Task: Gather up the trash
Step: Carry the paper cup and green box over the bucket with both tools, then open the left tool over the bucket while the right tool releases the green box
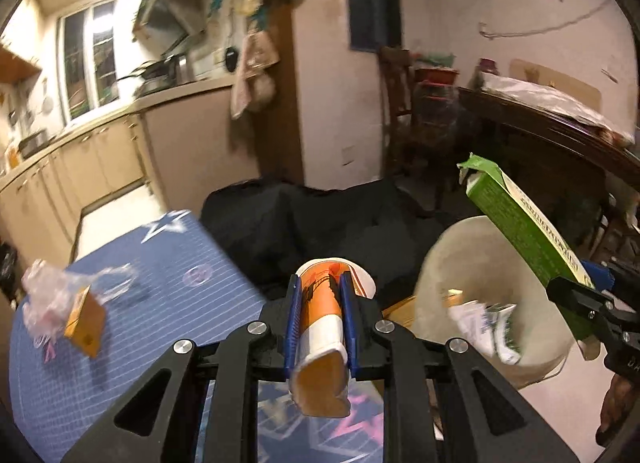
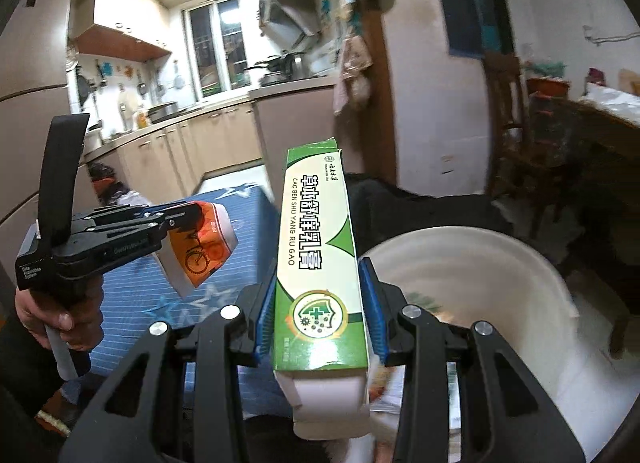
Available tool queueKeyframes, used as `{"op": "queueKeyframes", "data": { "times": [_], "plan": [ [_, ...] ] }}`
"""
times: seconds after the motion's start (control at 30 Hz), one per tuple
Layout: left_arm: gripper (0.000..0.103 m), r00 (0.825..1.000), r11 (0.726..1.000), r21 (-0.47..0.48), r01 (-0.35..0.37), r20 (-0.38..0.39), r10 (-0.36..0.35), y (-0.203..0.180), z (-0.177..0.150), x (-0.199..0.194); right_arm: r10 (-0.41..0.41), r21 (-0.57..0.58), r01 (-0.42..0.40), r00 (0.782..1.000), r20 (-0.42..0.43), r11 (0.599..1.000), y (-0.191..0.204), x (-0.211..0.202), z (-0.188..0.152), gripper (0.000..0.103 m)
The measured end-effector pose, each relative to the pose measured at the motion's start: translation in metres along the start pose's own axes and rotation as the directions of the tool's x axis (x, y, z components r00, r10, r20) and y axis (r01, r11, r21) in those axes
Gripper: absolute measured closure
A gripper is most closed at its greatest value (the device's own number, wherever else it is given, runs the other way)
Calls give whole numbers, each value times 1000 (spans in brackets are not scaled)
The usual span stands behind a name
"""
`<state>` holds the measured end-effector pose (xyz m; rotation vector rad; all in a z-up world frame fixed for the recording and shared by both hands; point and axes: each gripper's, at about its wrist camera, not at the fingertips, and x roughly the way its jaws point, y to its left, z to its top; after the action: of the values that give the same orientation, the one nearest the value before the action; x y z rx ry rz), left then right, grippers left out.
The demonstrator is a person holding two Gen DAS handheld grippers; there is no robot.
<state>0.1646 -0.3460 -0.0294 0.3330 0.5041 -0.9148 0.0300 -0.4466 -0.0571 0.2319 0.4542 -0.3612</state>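
Observation:
My left gripper is shut on a crushed orange-and-white paper cup, which lies lengthwise between the blue pads. From the right wrist view the same cup hangs above the blue table in the left gripper. My right gripper is shut on a long green-and-white carton that sticks out forward. In the left wrist view the carton slants over a round white bin. The bin stands low to the right, with some paper trash inside.
A blue star-patterned tablecloth carries a crumpled clear wrapper and a small orange box. A black cloth-covered seat sits behind the bin. A dark wooden table stands at right, kitchen counters at left. A hand grips the left handle.

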Motion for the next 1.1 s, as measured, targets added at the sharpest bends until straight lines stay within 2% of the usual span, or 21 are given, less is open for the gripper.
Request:
{"op": "queueKeyframes", "data": {
  "times": [0.23, 0.43, 0.67, 0.97, 1.1],
  "plan": [
    [82, 997, 992, 103, 71, 20, -74, -73, 20, 21, -119, 25, 118, 993, 13, 993, -48, -18, 1, 66],
    [82, 992, 979, 171, 115, 24, -121, -120, 30, 35, -179, 52, 179, 984, -2, 983, -79, -26, -9, 67],
    [82, 989, 966, 216, 141, 12, -147, -151, 30, 50, -213, 68, 214, 977, -23, 974, -98, -28, -21, 67],
    [82, 987, 958, 241, 157, -10, -159, -165, 23, 63, -220, 84, 223, 975, -40, 971, -111, -19, -26, 66],
    [79, 989, 959, 242, 147, -6, -150, -168, 22, 71, -233, 73, 239, 969, -80, 968, -115, -8, -25, 59]
  ]
}}
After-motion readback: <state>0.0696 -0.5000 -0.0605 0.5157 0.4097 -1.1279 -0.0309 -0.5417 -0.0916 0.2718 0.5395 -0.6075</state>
